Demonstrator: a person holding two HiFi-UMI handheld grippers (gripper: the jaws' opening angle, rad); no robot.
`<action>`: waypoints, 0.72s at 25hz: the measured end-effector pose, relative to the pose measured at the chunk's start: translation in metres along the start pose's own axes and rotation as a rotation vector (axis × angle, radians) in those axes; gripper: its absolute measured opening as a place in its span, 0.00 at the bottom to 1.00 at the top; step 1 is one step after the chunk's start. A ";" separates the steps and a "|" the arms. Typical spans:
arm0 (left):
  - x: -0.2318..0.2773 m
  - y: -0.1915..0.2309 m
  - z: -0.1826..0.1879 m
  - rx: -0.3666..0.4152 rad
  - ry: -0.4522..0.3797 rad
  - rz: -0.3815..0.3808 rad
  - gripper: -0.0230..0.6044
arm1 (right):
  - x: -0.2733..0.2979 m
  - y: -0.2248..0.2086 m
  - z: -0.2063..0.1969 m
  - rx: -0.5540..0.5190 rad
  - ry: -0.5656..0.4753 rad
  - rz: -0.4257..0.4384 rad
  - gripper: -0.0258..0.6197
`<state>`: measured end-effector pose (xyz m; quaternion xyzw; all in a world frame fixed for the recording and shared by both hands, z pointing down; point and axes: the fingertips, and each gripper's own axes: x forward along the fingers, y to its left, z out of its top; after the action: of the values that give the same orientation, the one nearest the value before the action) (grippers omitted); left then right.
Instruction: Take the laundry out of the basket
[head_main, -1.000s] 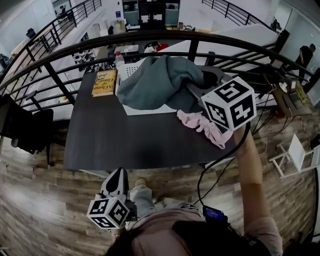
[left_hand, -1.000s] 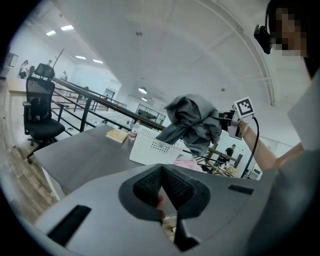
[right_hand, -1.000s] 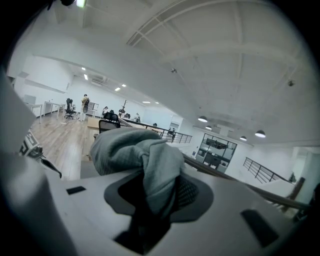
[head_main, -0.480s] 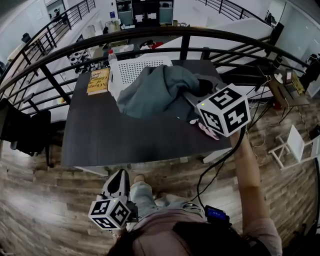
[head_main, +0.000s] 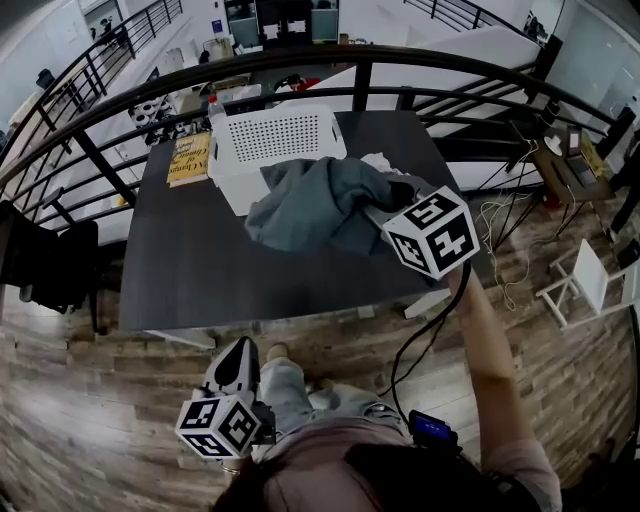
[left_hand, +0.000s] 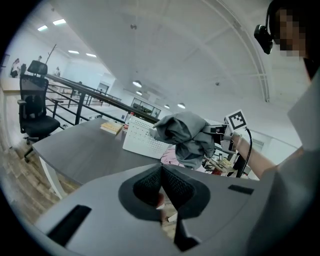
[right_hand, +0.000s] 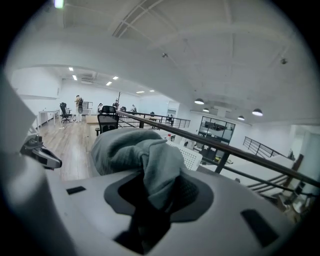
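My right gripper (head_main: 388, 205) is shut on a grey-green garment (head_main: 320, 200), which hangs bunched over the dark table (head_main: 200, 270) just in front of the white perforated basket (head_main: 275, 140). In the right gripper view the cloth (right_hand: 135, 155) fills the jaws. A pale cloth (head_main: 375, 160) shows behind the garment. From the left gripper view a pink garment (left_hand: 172, 156) lies on the table under the hanging grey one (left_hand: 185, 135), next to the basket (left_hand: 140, 140). My left gripper (head_main: 238, 352) is low, off the table's near edge, shut with nothing in it.
A yellow book (head_main: 187, 160) lies left of the basket at the table's far corner. A black railing (head_main: 300, 65) curves behind the table. A black office chair (head_main: 50, 260) stands at the left, and a white chair (head_main: 590, 300) at the right on the wood floor.
The right gripper has come down and nearer with the grey garment, so the basket's top now shows uncovered. The pink garment has gone out of sight behind the marker cube. The left gripper has hardly moved.
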<state>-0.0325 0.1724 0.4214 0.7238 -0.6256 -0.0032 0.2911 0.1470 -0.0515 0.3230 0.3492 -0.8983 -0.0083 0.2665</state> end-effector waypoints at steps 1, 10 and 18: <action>0.000 0.000 0.000 0.001 0.002 0.002 0.03 | 0.003 -0.001 -0.006 0.010 0.009 0.002 0.25; 0.005 0.001 -0.001 0.012 0.026 0.016 0.03 | 0.034 -0.004 -0.062 0.066 0.097 0.022 0.25; 0.020 -0.004 -0.001 0.027 0.054 0.017 0.03 | 0.063 -0.009 -0.110 0.103 0.177 0.048 0.25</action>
<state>-0.0237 0.1543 0.4275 0.7220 -0.6237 0.0275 0.2981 0.1667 -0.0790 0.4456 0.3400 -0.8787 0.0751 0.3265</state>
